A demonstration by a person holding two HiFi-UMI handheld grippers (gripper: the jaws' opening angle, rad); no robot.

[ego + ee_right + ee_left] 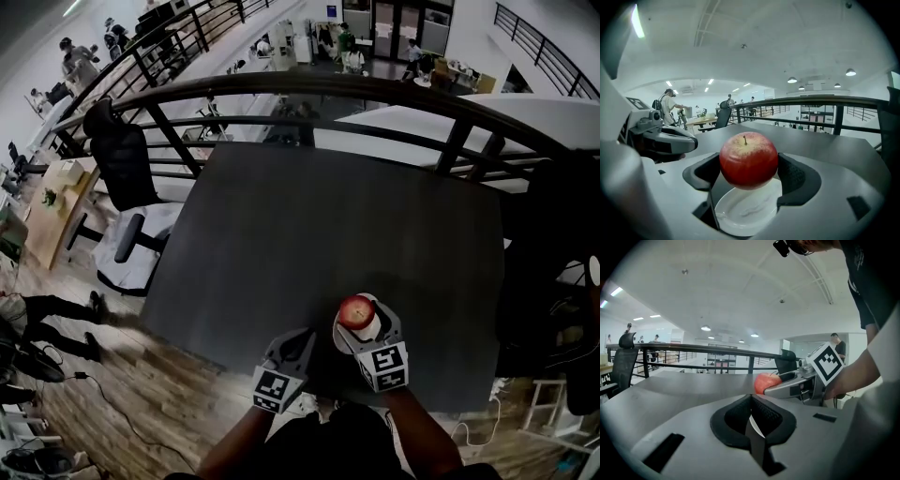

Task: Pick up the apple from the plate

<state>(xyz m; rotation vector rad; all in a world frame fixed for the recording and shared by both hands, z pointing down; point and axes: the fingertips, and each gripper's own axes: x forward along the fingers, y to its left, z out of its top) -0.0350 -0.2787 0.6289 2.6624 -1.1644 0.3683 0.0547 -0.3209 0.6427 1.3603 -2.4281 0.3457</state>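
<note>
Dark grey counter (328, 225) fills the middle of the head view, its near edge at the lower centre, where two bare arms reach in from the bottom.

The left hand-held gripper (298, 339) sits at that near edge, just left of the other. In its own view its black pads meet at the tips with only a thin slit behind them, and nothing is between them.

Just beside it, towards the lower centre-right, the right hand-held gripper (358, 323) is clamped on the apple (748, 159). One pad presses each side of the fruit, which is red with a yellow patch round its upright stem. A marker cube (386, 364) sits on the gripper's back.

Under the apple lies a white plate (745, 211), seen in the lower centre of the right gripper view. The apple appears raised off it, though a gap cannot be made out for certain.

Beyond the counter's far edge a dark railing (309, 89) curves across the upper frame. At the left, a black-backed chair (127, 187) stands on wood floor (103, 394). Farther off, in the upper left corner, people (80, 61) stand among desks.
</note>
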